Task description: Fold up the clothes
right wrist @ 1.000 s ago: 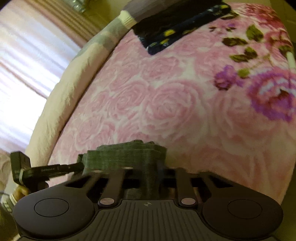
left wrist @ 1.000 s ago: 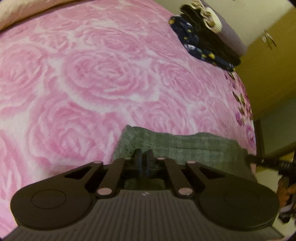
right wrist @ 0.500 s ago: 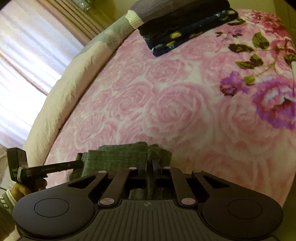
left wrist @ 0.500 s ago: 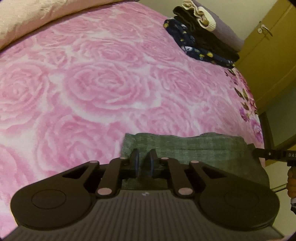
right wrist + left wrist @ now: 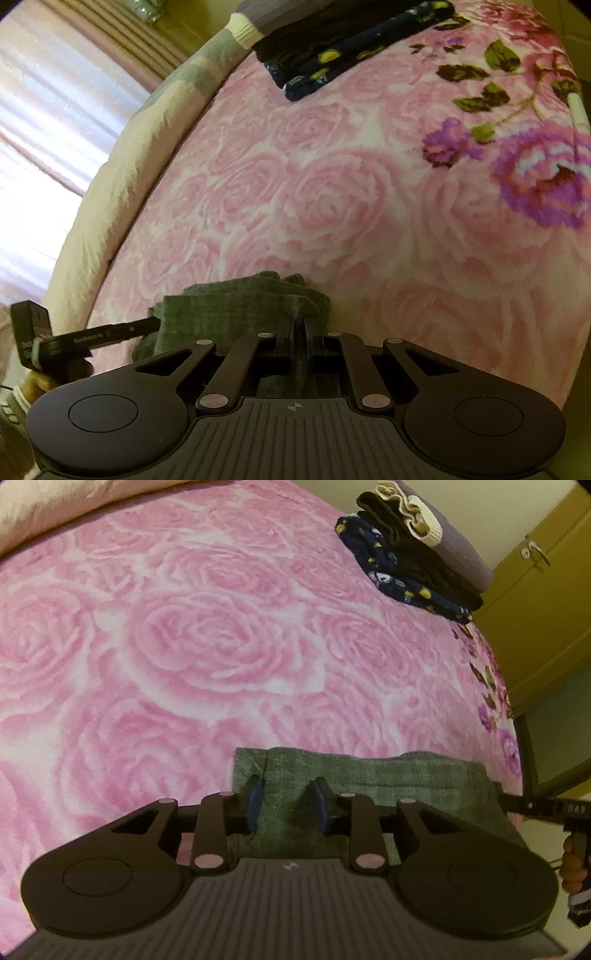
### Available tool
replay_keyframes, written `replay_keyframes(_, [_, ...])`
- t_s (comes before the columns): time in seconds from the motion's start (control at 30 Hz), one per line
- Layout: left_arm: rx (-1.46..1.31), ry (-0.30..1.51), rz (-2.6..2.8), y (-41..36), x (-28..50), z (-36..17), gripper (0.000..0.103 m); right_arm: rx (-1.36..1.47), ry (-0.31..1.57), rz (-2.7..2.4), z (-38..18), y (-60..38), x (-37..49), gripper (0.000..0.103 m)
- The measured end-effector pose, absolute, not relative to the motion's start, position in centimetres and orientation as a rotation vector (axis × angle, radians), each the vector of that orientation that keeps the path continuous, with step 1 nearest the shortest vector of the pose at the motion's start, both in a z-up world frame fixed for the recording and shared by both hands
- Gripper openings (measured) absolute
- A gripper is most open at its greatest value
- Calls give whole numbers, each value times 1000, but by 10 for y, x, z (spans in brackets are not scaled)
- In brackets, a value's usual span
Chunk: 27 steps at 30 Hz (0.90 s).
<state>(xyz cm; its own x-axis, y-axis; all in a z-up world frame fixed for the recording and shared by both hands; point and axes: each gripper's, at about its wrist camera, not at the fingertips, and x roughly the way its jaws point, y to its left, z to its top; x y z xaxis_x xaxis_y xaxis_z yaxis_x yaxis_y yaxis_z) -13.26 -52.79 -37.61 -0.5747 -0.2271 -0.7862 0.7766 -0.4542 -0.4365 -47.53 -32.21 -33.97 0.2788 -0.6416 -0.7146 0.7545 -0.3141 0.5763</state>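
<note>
Pink rose blanket [image 5: 221, 657] covers the bed; the grey garment [image 5: 369, 786] lies folded at its near edge. Left tool [image 5: 286, 801] is open, right tool [image 5: 302, 332] pinches the cloth. Folded stack [image 5: 413, 565] waits far off.

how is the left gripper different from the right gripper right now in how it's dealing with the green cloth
The left gripper has its fingers spread apart, with the green cloth lying loose between them; the right gripper is shut, with a fold of the cloth pinched between its fingers. The left gripper sits at the cloth's left end, the right gripper at the opposite end. Both hover low over the pink rose blanket at the cloth's near edge.
</note>
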Motion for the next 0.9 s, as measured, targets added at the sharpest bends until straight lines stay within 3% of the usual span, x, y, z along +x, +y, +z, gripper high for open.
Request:
replay_keyframes(0.17, [874, 1083, -2067, -530, -131, -377, 0, 1298, 92, -1405, -342, -320, -478, 8])
replay_keyframes(0.37, [775, 1092, -2076, -525, -119, -366, 0, 1314, 48, -1384, -344, -322, -482, 8])
replay_keyframes(0.43, [729, 1083, -2087, -522, -112, -357, 0, 1255, 62, -1394, -338, -321, -479, 7])
replay_keyframes(0.47, [705, 1076, -2095, -521, -109, -351, 0, 1219, 72, -1401, -334, -320, -477, 0])
replay_keyframes(0.63, [629, 1047, -2084, -519, -94, -335, 0, 1106, 70, -1417, -315, -318, -472, 0])
replay_keyframes(0.9, [776, 1017, -1997, -520, -113, -372, 2, 1085, 170, -1483, -333, -339, -463, 0])
